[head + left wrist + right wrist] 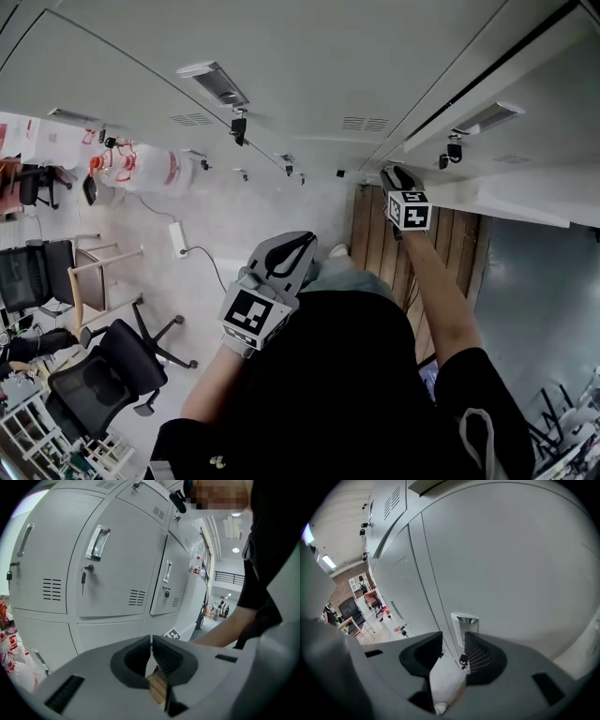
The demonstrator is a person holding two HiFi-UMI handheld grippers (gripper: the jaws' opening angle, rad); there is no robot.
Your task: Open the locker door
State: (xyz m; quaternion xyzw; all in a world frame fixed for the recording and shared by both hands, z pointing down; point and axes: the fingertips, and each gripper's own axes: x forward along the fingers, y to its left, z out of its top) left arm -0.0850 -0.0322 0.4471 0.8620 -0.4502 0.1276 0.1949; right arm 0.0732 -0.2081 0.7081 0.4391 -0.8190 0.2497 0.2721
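Observation:
White locker doors (309,75) fill the top of the head view. In the right gripper view one door (511,564) is close ahead, with a chrome recessed handle (465,619) and a small keyed lock (462,659) under it. My right gripper (453,641) is open, and the handle sits just beyond its tips with nothing pinched. In the head view the right gripper (395,175) reaches up to the locker face at arm's length. My left gripper (298,247) hangs back near my chest. It is shut and empty (151,641), facing other lockers with handles (97,543).
Office chairs (112,370) and a wooden stool (103,272) stand at the left on the pale floor. Large water bottles (141,169) sit by the lockers. A power strip (178,239) with its cable lies on the floor, and wooden planks (375,234) lie under the right arm.

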